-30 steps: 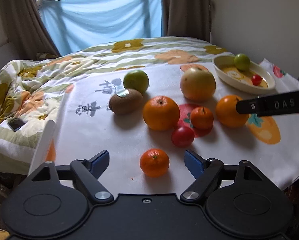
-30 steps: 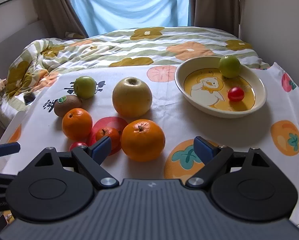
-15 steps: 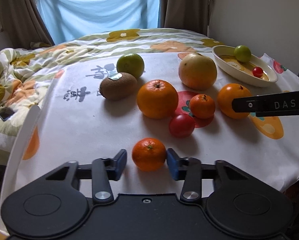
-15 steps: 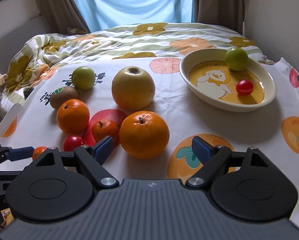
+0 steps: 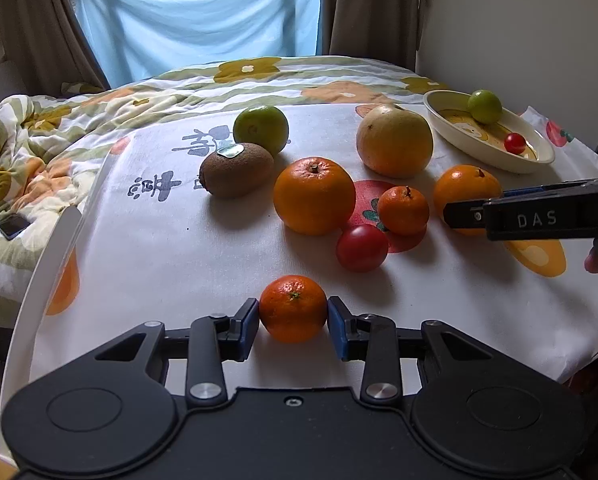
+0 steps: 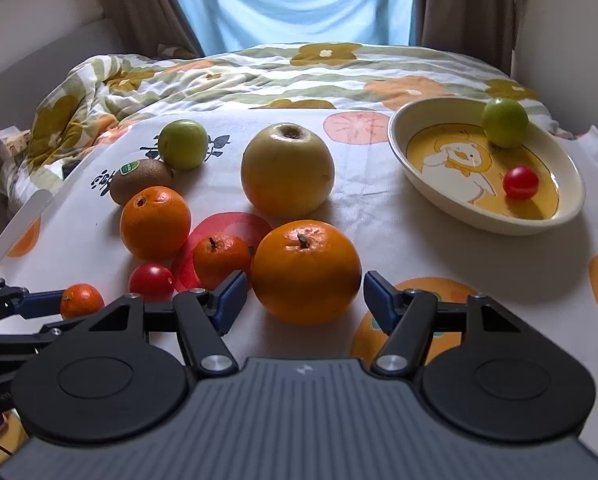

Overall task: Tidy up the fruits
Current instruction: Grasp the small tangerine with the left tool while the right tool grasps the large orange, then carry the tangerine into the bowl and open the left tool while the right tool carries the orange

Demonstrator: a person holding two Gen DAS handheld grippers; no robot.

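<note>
Fruit gripped at the near edge of the table (image 5: 147, 248)
Small mandarin (image 5: 293, 308) is pinched by left gripper (image 5: 293, 322); large orange (image 6: 306, 271) sits between right gripper's (image 6: 303, 298) closing jaws, not yet touched.

Both wrist cams low, angled down, close, sharing fruit-strewn cloth (image 5: 187, 264), bowl (image 6: 399, 140)

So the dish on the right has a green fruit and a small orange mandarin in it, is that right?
Not quite. The dish holds the green fruit, but the other item is a small red tomato, not a mandarin. The right wrist view shows it clearly. The small mandarin sits outside the dish, between the left gripper's fingers.
</note>
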